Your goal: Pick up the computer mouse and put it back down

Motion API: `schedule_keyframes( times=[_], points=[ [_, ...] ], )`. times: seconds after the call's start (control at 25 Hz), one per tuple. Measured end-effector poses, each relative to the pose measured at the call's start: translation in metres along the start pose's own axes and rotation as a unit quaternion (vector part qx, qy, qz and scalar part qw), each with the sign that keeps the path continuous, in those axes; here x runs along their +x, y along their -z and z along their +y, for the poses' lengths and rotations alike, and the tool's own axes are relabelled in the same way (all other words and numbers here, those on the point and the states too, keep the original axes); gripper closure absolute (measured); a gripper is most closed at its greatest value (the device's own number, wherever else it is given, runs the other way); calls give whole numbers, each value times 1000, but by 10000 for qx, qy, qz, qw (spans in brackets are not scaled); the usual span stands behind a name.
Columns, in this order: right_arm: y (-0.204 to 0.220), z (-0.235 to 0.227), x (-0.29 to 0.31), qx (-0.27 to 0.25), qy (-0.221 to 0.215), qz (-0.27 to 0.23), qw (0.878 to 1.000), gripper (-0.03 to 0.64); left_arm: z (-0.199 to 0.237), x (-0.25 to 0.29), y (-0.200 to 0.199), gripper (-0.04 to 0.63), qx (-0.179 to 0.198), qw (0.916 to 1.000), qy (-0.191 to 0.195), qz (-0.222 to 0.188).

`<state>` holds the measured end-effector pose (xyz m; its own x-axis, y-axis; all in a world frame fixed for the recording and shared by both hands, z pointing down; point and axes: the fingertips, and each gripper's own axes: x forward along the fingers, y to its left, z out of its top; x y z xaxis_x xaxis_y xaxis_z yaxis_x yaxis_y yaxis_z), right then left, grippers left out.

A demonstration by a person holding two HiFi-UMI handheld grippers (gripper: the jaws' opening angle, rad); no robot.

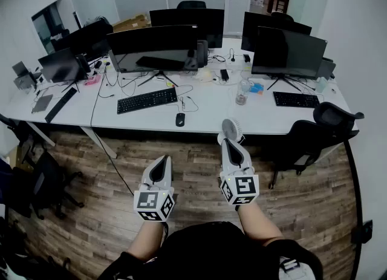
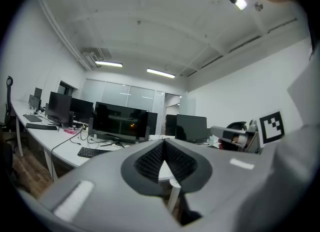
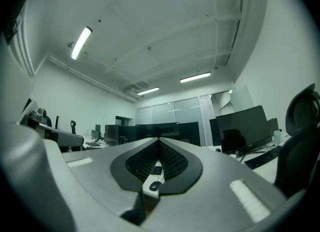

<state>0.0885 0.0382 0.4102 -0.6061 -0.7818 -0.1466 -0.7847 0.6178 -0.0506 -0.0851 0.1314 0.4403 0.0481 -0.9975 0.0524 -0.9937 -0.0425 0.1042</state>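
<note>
1. The mouse (image 1: 180, 119) lies flat on the white bench (image 1: 205, 112), near the front edge, at about 4 o'clock from the keyboard (image 1: 147, 100). That is a normal working spot in front of a monitor (image 1: 154, 48), so it looks untouched and the task not yet begun.
2. The left hand-held gripper (image 1: 162, 161) is closed, with its jaws meeting at the tip and nothing between them. It hangs over the wooden floor (image 1: 91, 182), well apart from the bench. The mouse sits at about 12 o'clock from it.
3. The right hand-held gripper (image 1: 230, 144) is also closed and empty. It reaches a little further forward, its tip close to the bench edge. The mouse is at about 11 o'clock from it.
4. In the right gripper view, the mouse (image 3: 155, 185) shows low down through the gap under the closed jaws, so this hand-held gripper (image 3: 159, 141) seems lined up on it and is the likelier one to pick.
5. The left gripper view looks across the bench at the monitors. Its hand-held gripper (image 2: 163, 143) appears to be only standing by.
6. Either one must open before it can take the mouse. The chair (image 1: 314, 133) at 3 o'clock stands clear of the approach.
</note>
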Motion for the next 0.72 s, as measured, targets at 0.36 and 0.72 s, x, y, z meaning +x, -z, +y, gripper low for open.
schedule_keyframes(
  times=[0.36,0.72],
  points=[
    [-5,33,-12,-27,77,-94,9999,618,18,-28,-3,541,-25,10000,36,-45],
    [4,62,-17,-249,392,-27,9989,618,41,-43,7,541,42,9995,313,71]
  ],
)
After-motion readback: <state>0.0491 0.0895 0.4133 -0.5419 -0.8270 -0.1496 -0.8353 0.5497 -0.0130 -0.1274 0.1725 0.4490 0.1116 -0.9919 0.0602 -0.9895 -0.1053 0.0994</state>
